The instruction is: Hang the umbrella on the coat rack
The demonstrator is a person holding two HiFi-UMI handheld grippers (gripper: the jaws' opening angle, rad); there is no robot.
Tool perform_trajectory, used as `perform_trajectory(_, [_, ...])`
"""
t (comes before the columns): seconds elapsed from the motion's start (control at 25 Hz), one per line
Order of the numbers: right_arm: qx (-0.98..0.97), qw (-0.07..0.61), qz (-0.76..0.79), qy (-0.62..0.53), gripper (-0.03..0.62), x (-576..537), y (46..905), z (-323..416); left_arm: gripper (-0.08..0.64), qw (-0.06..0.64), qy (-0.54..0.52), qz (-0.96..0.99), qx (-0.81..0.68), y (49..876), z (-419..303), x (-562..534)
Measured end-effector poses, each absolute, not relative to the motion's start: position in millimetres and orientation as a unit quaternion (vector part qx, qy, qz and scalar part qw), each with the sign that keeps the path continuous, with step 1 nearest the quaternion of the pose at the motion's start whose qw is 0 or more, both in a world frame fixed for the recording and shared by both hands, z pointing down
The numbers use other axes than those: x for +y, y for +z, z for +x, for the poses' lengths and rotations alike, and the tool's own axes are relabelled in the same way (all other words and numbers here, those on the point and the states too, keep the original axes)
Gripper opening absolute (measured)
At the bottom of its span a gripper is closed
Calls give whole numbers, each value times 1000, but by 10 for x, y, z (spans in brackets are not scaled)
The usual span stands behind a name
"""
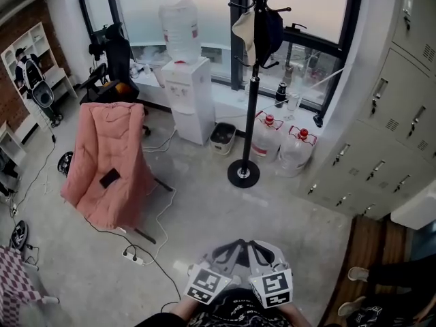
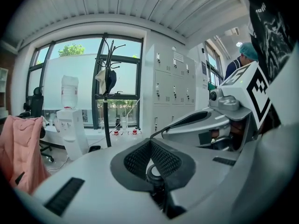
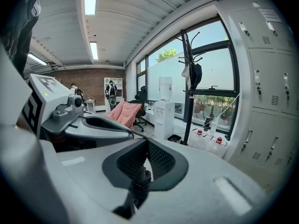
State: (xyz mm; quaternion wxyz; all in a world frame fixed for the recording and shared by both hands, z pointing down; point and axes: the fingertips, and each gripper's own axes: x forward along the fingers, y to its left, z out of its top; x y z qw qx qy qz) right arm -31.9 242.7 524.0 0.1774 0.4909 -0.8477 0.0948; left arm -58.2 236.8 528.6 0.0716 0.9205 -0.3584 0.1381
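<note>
L gripper (image 1: 228,251) and R gripper (image 1: 262,251) sit side by side at the bottom of the head view, close to the person, noses angled in so the tips nearly meet. Both are clenched.

In the left gripper view the pads (image 2: 163,160) pinch a black stub of the umbrella (image 2: 155,175), w/ a round ring end showing just under the tips. The R gripper's grey shell (image 2: 196,125) lies right beside it. In the right gripper view the jaws are likewise clamped on the umbrella (image 3: 139,183), a black shaft w/ a wrapped bit running down btwn the pads. So the umbrella is held by both, low in front of the person. The head view doesn't show it, since the grippers cover it.

Coat rack (image 1: 252,80) stands ahead by the window, well apart from the grippers, w/ bare concrete floor btwn. It has a black pole, a round base (image 1: 243,174) and hooks on top. A dark item (image 1: 270,31) and a pale one hang near the top.

Water dispenser (image 1: 187,97) w/ a bottle on it stands left of the rack, and a small bin (image 1: 223,138) sits btwn the two. Two water jugs (image 1: 296,148) stand on the floor just right of the base. Pink-covered chair (image 1: 109,162) is at left. Lockers (image 1: 392,114) run along the right wall. Power strip (image 1: 131,255) w/ cable lies on the floor near the chair.
</note>
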Motion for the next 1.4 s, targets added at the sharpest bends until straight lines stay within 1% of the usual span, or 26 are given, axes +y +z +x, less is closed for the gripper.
perform_trajectory(0.64, [-848, 172, 491, 100, 5, 2224, 5269, 7, 9, 73, 140, 923, -351, 5302, -194, 2151])
perform_trajectory(0.96, [-847, 179, 490, 100, 5, 2084, 5322, -5, 9, 80, 138, 923, -350, 5362, -198, 2013])
perform_trajectory(1.16, [-839, 172, 503, 119, 5, 1865, 5344, 4, 9, 78, 137, 926, -342, 5365, -193, 1794])
perform_trajectory(1.4, [-834, 178, 508, 123, 5, 1558, 5385, 2, 9, 84, 146, 928, -333, 5417, -187, 1446])
